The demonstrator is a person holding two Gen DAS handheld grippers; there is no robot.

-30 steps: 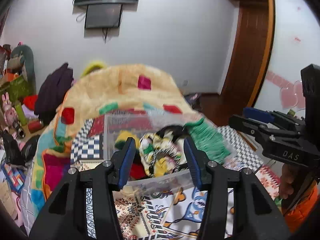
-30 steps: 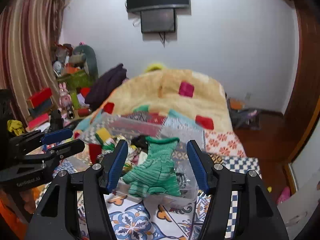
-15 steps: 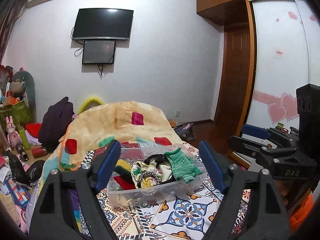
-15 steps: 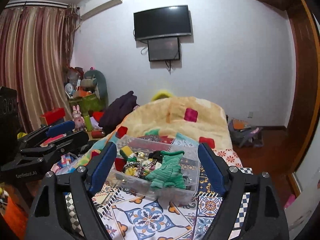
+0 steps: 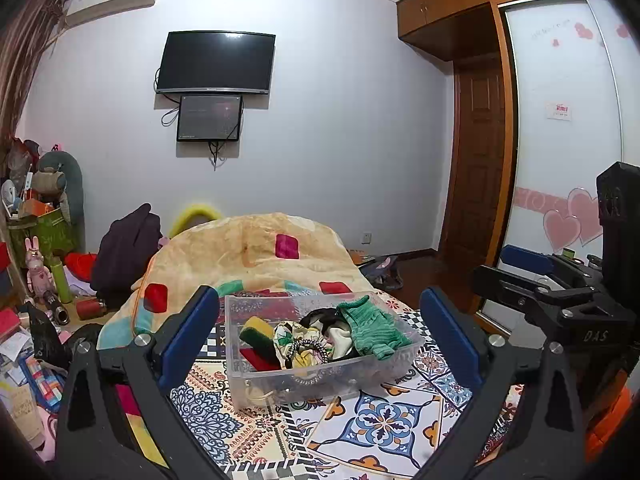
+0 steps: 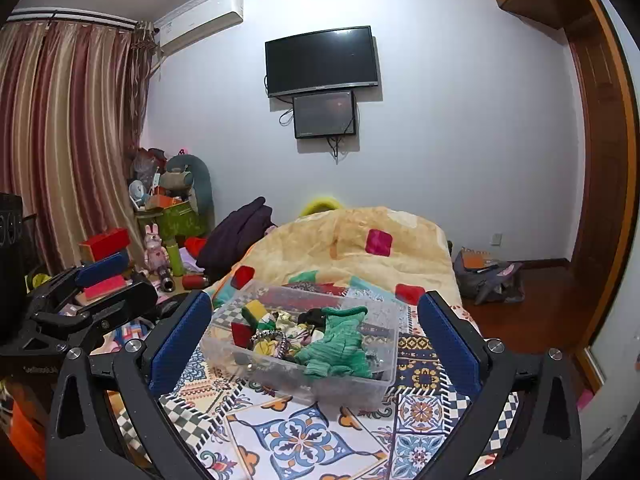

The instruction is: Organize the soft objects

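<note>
Bin [image 5: 320,376] sat on bed [image 5: 384,412], green glove [image 5: 370,326] and scrunchies inside. My left gripper [image 5: 320,334] and right gripper [image 6: 316,330] hung spread, empty. Sorting looked finished; nothing loose visible nearby

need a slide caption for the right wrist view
Open right gripper facing a clear bin of soft items on the bed.

A bin [image 5: 320,376] is sitting on the bedspread [image 5: 384,420], before a heaped blanket [image 5: 256,256]. A glove [image 5: 370,326] is lying in its right part, a sponge [image 5: 256,330] in its left, with scrunchies [image 5: 304,344] between. Left of the bed, clutter [image 5: 44,280] is piling up.
</note>
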